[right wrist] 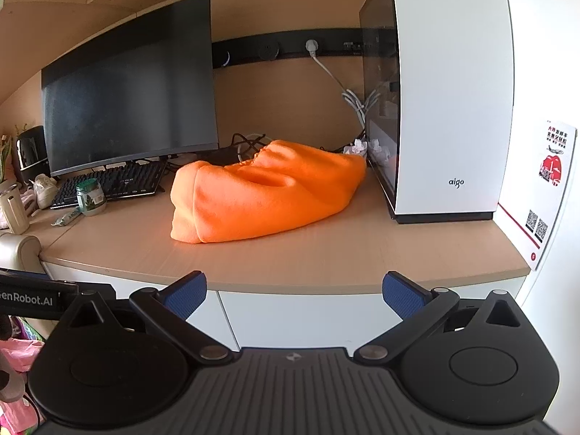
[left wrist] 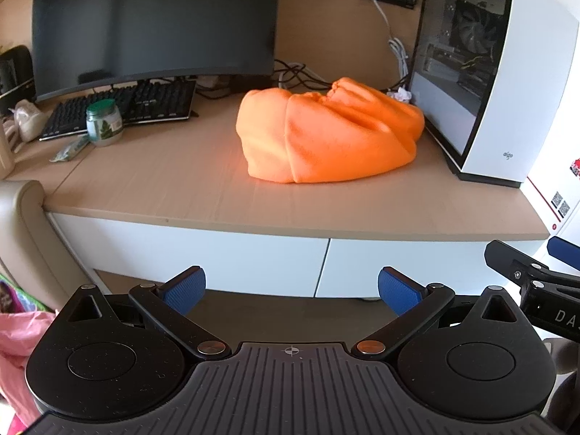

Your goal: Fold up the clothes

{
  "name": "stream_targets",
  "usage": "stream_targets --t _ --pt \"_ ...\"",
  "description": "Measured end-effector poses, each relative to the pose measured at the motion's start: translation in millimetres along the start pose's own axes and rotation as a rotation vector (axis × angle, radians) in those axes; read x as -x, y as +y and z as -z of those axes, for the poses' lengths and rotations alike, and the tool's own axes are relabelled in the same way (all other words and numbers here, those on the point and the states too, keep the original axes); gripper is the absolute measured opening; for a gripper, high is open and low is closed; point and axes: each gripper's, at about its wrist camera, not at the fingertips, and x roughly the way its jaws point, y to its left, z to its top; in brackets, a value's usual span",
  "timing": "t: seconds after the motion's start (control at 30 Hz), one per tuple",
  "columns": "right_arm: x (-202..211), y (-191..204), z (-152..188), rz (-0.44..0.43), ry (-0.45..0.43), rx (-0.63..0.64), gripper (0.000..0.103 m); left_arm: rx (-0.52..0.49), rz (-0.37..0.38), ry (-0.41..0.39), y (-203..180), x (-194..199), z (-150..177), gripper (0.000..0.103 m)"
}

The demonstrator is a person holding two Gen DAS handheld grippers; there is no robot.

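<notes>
An orange fleece garment [left wrist: 326, 134] lies crumpled in a heap on the wooden desk [left wrist: 181, 188], close to the white computer case. The right wrist view shows the same orange garment [right wrist: 264, 195] on the desk [right wrist: 326, 253]. My left gripper [left wrist: 291, 290] is open, held off the desk's front edge and below the top, well short of the garment. My right gripper [right wrist: 294, 295] is open too, also in front of the desk edge with nothing between its blue pads [right wrist: 402, 297]. Part of the right gripper [left wrist: 536, 282] shows at the right edge of the left wrist view.
A white computer case [left wrist: 485, 72] stands at the desk's right. A dark monitor [left wrist: 152, 25], a black keyboard [left wrist: 123, 108] and a green-lidded jar [left wrist: 103, 121] sit at the left. Cables [left wrist: 297, 76] trail behind the garment. White drawers [left wrist: 217, 253] are below the desktop.
</notes>
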Motion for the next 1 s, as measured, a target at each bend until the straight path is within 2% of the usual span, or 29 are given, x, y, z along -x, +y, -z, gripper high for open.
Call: stream_targets --t 0.27,0.5,0.67,0.9,1.0 --pt "-31 6 -8 0.013 0.054 0.012 0.103 0.003 0.026 0.066 14 -34 -15 0.103" --pt "-73 17 -25 0.034 0.102 0.016 0.103 0.003 0.080 0.089 37 -74 -48 0.103" --pt "-91 26 -47 0.125 0.058 0.009 0.103 0.012 0.165 0.089 57 -106 -81 0.103" --pt "-122 35 -60 0.205 0.158 -0.062 0.103 -0.002 0.310 0.140 77 -152 -120 0.103" --pt "-132 44 -69 0.223 0.168 -0.034 0.103 0.076 0.339 0.179 91 -181 -144 0.103"
